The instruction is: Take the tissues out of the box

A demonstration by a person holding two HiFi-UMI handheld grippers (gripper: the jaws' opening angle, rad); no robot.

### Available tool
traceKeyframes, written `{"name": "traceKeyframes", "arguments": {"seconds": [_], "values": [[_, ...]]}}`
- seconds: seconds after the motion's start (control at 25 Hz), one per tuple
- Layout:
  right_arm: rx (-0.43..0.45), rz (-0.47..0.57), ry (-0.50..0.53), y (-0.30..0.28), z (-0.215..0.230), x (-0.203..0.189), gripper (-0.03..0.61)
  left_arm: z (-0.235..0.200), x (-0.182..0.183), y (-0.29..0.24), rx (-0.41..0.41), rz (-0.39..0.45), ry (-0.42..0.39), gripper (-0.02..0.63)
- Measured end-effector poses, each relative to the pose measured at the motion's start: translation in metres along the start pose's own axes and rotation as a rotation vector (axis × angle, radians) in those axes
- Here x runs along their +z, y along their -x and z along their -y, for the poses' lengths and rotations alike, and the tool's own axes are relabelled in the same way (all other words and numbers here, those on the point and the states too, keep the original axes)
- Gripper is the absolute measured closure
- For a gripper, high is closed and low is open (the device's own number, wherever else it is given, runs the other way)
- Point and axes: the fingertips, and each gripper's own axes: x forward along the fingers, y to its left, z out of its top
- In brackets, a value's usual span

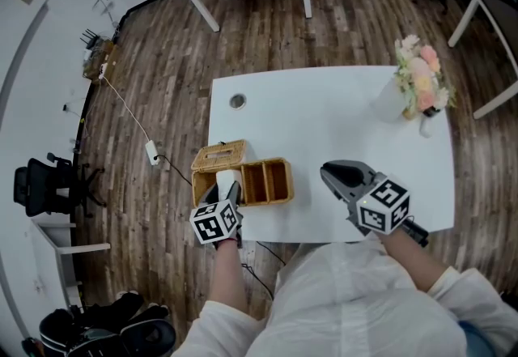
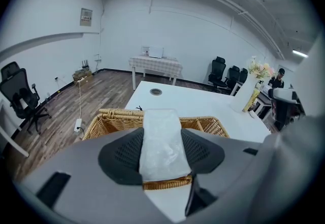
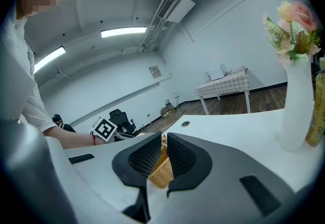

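Here your left gripper (image 1: 232, 195) pinches the one tissue pack (image 2: 160, 141) across its width, with the pack's long axis running forward along the jaws towards the far side of the table (image 1: 324, 121). It sits over the left compartment of the single basket (image 1: 279, 200), which has three compartments and a lid (image 1: 218, 155) tipped open behind. Your right gripper (image 1: 330, 172) hangs over the bare table near the basket, its jaws a slit apart on nothing, and one flower vase (image 1: 391, 103) stands far right.

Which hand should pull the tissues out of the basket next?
Left. The left gripper is shut on the tissue pack at the wicker basket. The right gripper holds nothing and hangs over the table, away from the basket.
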Motion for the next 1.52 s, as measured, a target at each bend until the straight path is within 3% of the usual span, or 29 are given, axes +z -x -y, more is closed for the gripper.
{"name": "traceKeyframes", "arguments": {"seconds": [0.68,1.52], "values": [[-0.002,0.011,0.003,-0.001,0.000,0.001,0.540,0.015,0.035,0.034,-0.004,0.127,-0.010,0.391],[-0.010,0.014,0.006,0.001,-0.001,0.004,0.540,0.107,0.056,0.034,-0.203,0.167,-0.022,0.391]]}}
